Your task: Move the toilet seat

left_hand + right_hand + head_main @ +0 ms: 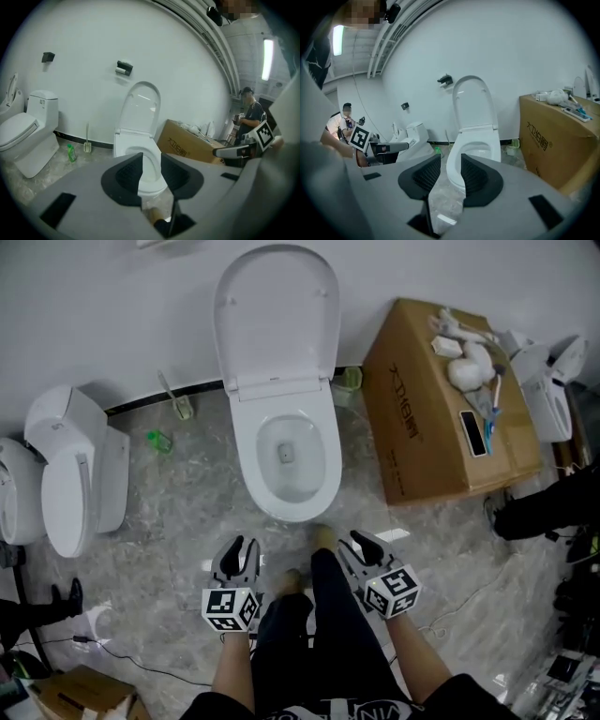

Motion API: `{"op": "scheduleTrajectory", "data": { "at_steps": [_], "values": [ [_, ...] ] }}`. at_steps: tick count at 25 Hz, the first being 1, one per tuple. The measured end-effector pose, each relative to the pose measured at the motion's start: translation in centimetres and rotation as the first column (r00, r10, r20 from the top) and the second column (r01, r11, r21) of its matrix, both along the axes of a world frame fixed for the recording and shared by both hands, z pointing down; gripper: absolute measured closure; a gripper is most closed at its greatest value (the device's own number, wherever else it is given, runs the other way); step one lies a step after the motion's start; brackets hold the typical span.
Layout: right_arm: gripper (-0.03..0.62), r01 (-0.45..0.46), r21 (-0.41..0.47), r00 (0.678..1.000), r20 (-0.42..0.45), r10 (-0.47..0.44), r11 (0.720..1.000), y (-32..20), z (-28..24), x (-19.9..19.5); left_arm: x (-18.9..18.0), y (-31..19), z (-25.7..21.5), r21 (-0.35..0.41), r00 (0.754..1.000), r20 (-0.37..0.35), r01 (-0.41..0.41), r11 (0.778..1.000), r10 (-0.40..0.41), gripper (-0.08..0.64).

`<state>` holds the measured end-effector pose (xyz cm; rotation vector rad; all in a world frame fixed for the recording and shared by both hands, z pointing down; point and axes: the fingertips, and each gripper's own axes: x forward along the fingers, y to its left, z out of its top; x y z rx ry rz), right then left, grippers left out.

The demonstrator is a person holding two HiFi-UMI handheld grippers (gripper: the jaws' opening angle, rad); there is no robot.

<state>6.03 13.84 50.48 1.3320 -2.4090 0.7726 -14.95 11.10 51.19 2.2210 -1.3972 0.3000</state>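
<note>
A white toilet (286,451) stands against the back wall with its bowl open. Its lid (277,315) is raised against the wall, and the seat appears to be up with it. My left gripper (242,554) hangs open just short of the bowl's front rim, with nothing between its jaws. My right gripper (361,545) is beside it on the right, also open and empty. The left gripper view shows the left gripper (151,171) framing the bowl, with the lid (140,110) beyond. From the right gripper (451,176), the lid (472,103) stands upright ahead.
A large cardboard box (441,409) with loose items on top sits right of the toilet. A second toilet (80,465) stands at the left. A toilet brush (178,399) and a green bottle (157,440) lie by the wall. Another person (248,117) stands at the right.
</note>
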Motion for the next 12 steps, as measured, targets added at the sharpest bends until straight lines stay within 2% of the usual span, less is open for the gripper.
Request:
{"op": "scheduleTrajectory", "data": {
  "at_steps": [5,12],
  "values": [
    [0.445,0.039,-0.074,0.999,0.006,-0.039,0.996,-1.7,4.9,0.2,1.3,-1.8,3.6,-0.039,1.000,0.012,-0.013,0.999,0.014,0.434],
    [0.433,0.112,-0.163,0.993,-0.017,-0.116,0.980,-5.1,11.3,0.6,2.2,-4.9,9.2,-0.114,1.000,0.016,0.020,0.993,-0.019,0.424]
  ]
}}
